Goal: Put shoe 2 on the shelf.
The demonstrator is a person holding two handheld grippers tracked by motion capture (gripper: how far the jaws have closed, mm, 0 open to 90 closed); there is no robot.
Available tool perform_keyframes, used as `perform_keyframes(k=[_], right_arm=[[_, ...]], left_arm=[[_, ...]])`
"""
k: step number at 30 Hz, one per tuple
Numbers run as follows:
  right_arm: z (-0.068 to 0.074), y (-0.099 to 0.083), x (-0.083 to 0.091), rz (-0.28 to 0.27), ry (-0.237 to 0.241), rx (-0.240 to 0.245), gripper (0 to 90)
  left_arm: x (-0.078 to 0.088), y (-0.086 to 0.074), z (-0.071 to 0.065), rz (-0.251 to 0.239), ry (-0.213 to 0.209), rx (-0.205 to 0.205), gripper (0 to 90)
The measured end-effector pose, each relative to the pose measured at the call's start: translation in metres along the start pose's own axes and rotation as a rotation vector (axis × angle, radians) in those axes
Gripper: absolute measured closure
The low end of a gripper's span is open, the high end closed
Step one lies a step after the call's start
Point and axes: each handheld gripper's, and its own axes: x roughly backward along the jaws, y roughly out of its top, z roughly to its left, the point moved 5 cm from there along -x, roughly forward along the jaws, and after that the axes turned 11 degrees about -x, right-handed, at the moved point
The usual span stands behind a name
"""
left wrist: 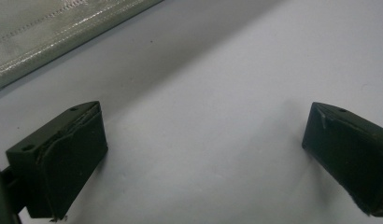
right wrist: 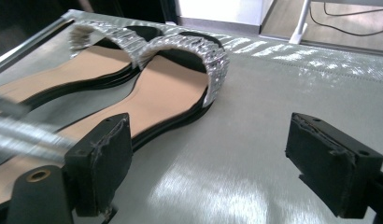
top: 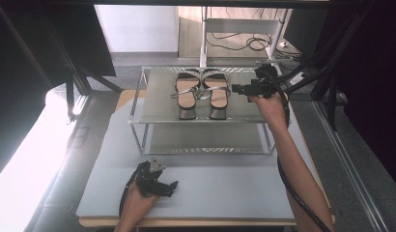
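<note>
Looking down in the high view, a grey mat [top: 225, 188] covers the table, a two-tier metal shelf [top: 152, 108] stands on it, and floor cables lie beyond. A pair of sandals [top: 202, 93] sits on the top tier, the right gripper [top: 237, 90] just beside it, the left gripper [top: 171, 188] on the mat. In the left gripper view, jaws are spread wide, empty. In the right gripper view, tan insoles and glittering straps are seen; jaws stand open, gripping nothing.

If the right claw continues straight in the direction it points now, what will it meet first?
Probably the right sandal. The right claw stands open over the shelf top, nothing between its jaws, and points toward the sandal's sparkly strap. Depth is unclear; it might slip just past the sandal's edge.
</note>
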Motion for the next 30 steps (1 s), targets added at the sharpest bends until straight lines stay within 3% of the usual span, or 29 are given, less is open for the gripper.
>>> perform_keyframes(k=[9,18,30], right_arm=[[0.011,-0.027,0.034,0.012,0.027,0.069,12.2],[0.024,-0.063,0.066,0.012,0.047,0.118,2.3],[0.035,-0.126,0.086,0.017,0.095,0.161,2.0]], left_arm=[[0.0,0.0,0.0,0.001,0.001,0.0,0.0],[0.0,0.0,0.0,0.001,0.001,-0.001,0.0],[0.0,0.0,0.0,0.001,0.001,0.0,0.0]])
